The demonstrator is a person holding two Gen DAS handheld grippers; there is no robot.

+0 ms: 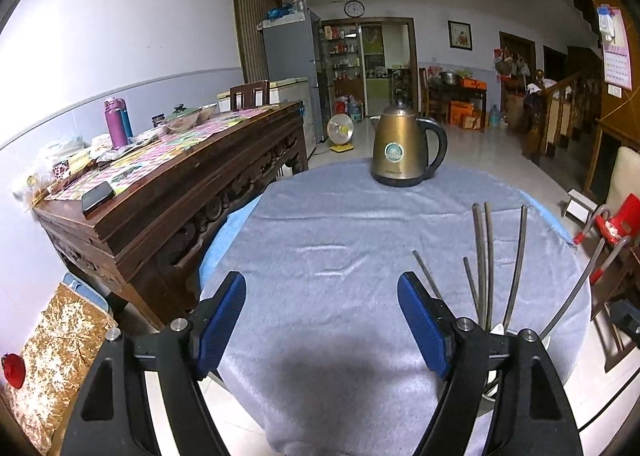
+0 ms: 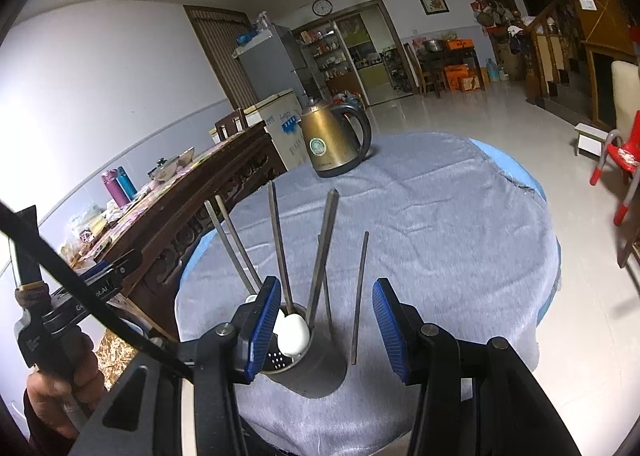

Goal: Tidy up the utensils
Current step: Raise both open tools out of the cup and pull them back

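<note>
A metal utensil holder (image 2: 304,360) stands on the grey cloth of the round table (image 2: 440,216). It holds a white spoon (image 2: 295,332) and several metal chopsticks (image 2: 280,248) that fan upward. My right gripper (image 2: 327,286) hovers just behind it, jaws apart. One lone chopstick (image 2: 359,296) shows between the pads and touches neither; whether it rests on the cloth I cannot tell. My left gripper (image 1: 322,284) is open wide over bare cloth. To its right the chopsticks (image 1: 482,256) rise behind its right finger, which hides the holder.
A brass kettle (image 1: 404,148) (image 2: 332,140) stands at the table's far edge. A carved wooden sideboard (image 1: 160,184) crowded with bottles and bowls runs along the left. A red chair (image 1: 616,220) is off the right side. A person's hand (image 2: 56,380) holds the left gripper's handle.
</note>
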